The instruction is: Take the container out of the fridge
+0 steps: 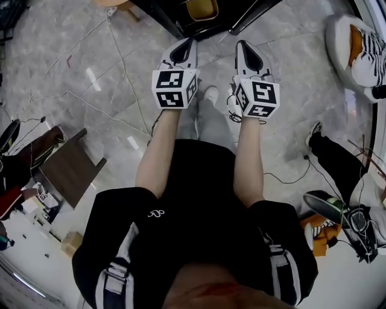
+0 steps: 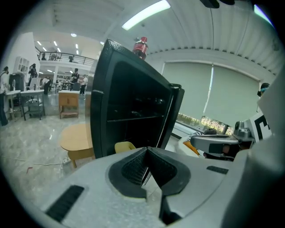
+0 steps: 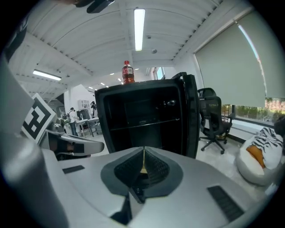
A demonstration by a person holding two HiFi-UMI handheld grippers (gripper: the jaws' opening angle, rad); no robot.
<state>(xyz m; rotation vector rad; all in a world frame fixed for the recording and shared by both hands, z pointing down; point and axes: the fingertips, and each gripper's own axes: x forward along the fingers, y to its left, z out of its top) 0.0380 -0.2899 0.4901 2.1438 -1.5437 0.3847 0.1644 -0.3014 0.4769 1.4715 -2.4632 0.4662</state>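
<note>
A black fridge (image 3: 147, 116) stands ahead of me with its door (image 3: 191, 113) swung open to the right and dark shelves inside. A red-capped cola bottle (image 3: 128, 72) stands on top. Low at the fridge's open front shows a yellow container (image 1: 202, 9), also in the left gripper view (image 2: 124, 147). My left gripper (image 1: 183, 49) and right gripper (image 1: 245, 51) are held side by side over the floor, short of the fridge and pointing at it. Both are shut, pads meeting, with nothing between them.
A white beanbag (image 1: 353, 54) with a striped cushion lies on the floor at the right. An office chair (image 3: 213, 120) is beyond the door. A round wooden table (image 2: 75, 138) stands left of the fridge. Cables (image 1: 120, 54) cross the marble floor, and a brown side table (image 1: 69, 169) is at my left.
</note>
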